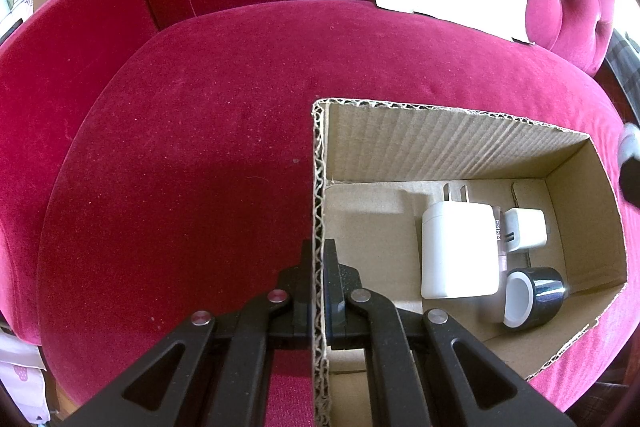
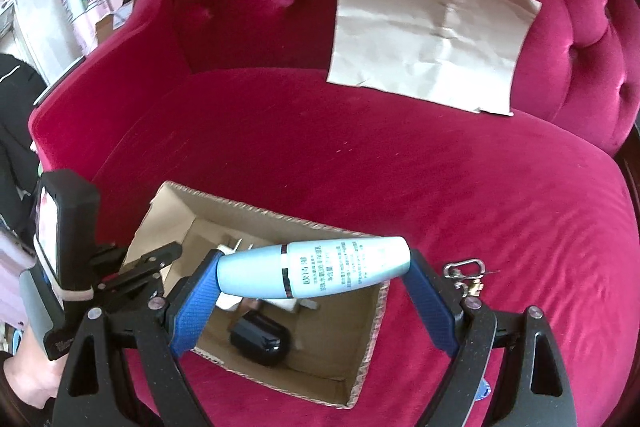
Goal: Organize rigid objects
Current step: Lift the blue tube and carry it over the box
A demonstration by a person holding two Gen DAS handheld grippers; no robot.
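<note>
Two grippers work over a crimson velvet armchair [image 1: 180,155], where we steady an open brown corrugated cardboard box [image 1: 440,143] on the seat. Our left gripper [image 1: 319,259] is clamped on the box's near wall, apparently to keep it from sliding. Our right gripper [image 2: 314,273] pinches a pale blue plastic tube [image 2: 316,269] end to end above the opening. Inside already lie a large white wall charger [image 1: 460,251], a black tape roll [image 1: 534,297] and a small white plug adapter [image 1: 526,229].

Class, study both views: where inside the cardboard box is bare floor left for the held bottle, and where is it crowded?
Bare floor lies by the wall the left gripper clamps, left of the large white charger. Crowded: small charger and tape roll on the cardboard box's far side. The right gripper holds the bottle above.
</note>
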